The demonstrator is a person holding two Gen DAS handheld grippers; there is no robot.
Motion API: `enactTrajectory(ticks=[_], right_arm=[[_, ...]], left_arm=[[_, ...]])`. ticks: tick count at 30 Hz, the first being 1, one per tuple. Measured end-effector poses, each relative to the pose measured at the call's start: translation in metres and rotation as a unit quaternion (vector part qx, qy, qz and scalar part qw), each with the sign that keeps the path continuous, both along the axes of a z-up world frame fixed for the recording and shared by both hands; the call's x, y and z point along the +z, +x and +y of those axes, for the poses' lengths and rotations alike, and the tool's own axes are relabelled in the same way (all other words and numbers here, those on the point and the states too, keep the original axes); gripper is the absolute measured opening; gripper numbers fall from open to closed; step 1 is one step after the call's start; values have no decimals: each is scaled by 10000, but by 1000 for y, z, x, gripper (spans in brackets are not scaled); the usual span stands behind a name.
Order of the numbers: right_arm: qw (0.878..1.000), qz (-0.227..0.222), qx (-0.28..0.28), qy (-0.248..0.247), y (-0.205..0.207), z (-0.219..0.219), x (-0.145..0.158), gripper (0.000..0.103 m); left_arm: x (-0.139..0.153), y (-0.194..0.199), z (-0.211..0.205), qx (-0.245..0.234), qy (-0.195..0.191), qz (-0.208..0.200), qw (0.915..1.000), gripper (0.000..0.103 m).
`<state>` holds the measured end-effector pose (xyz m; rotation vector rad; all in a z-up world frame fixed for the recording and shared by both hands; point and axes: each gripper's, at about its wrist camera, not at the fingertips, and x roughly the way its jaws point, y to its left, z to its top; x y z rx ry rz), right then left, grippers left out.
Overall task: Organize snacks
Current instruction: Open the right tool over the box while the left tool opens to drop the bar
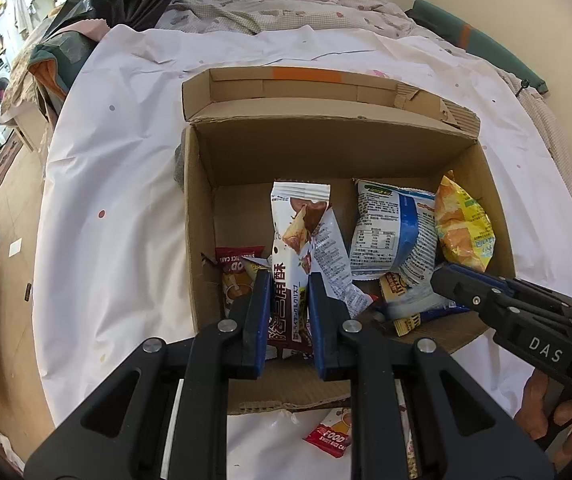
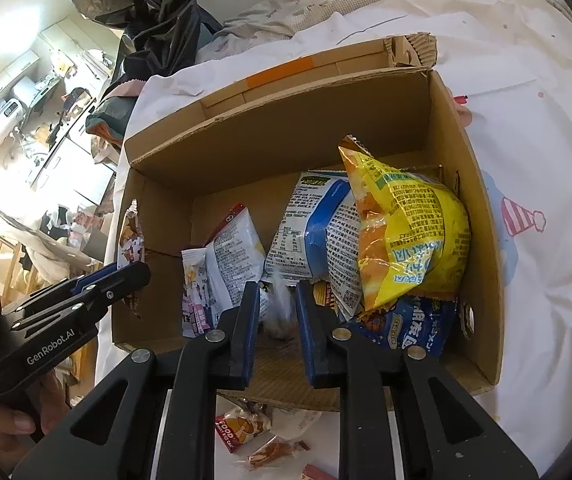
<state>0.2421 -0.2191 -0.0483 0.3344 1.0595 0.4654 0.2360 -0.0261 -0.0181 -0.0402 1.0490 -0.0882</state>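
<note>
Cardboard comes first here: a large open brown corrugated box point(image 1: 326, 152) sits on a white dotted sheet point(image 1: 125, 160) spread over a bed, and most of the snacks are already inside it. Against its right wall stands a puffy yellow-and-orange crisp bag point(image 2: 410, 236), with a blue-and-white printed pouch point(image 2: 318, 232) leaning just beside it and a dark blue packet point(image 2: 414, 328) lying flat beneath. These are light, air-filled and crinkly; their film is slippery and the contents would likely crush, so a pinch on a sealed end seam looks safer than a squeeze across the belly.

The left gripper point(image 1: 288, 292) is clamped on a tall, narrow white-and-brown pastry sachet point(image 1: 292, 248), holding it upright by its lower half over the box's left part. It appears stiff enough to stand in the grip without flopping. A small red-and-white rice-cake packet point(image 1: 237, 268) lies on the box floor next to it.

The right gripper point(image 2: 277, 300) has its jaws only a little apart around a small, blurred whitish wrapper point(image 2: 279, 308); whether the pads press on it cannot be told.

Smallest are the loose sweets, one red rice-cake packet point(image 2: 241, 428) among them, on the sheet outside the near wall, still to go in.
</note>
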Motion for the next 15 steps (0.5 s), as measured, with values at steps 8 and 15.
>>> enactTrajectory(ticks=[8, 15], right_arm=[[9997, -63, -125, 217, 0, -7, 5, 42], [9982, -290, -265, 447, -2, -15, 15, 70]], left_arm=[[5, -3, 1, 12, -84, -85, 9999, 18], [14, -7, 0, 47, -111, -253, 9996, 61]])
